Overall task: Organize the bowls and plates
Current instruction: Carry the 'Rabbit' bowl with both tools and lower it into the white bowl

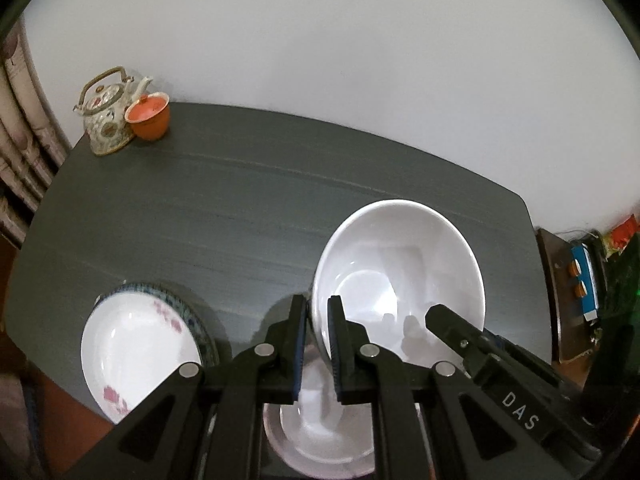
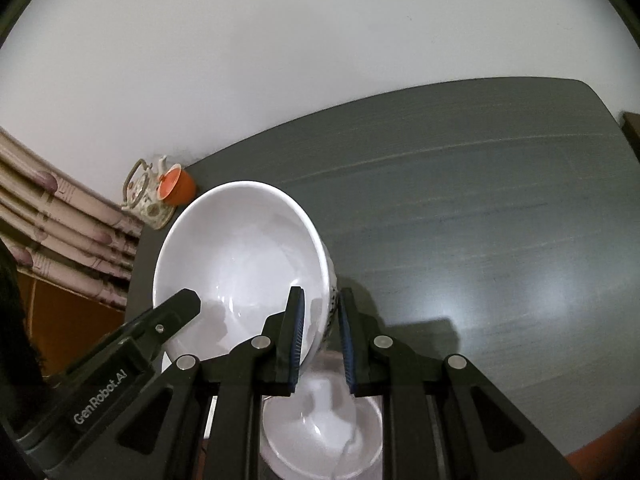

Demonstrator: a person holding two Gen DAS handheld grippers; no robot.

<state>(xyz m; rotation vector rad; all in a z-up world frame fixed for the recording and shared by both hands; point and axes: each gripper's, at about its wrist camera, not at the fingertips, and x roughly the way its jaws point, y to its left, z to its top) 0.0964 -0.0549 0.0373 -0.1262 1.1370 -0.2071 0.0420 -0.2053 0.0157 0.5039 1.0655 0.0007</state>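
Left tongs (image 1: 318,344) and right tongs (image 2: 322,340) pinching glossy round white bowl (image 1: 400,272) rim

Teapot (image 1: 107,114) and cup (image 1: 149,117) crowd the table's (image 1: 248,216) far corner.

Both wrist cameras are looking down and forward, close over the large white bowl (image 1: 400,280) (image 2: 244,264). The left is viewing from its left rim, the right from its right. Both are sharing the teapot (image 1: 106,114) (image 2: 146,198) beyond the bowl.
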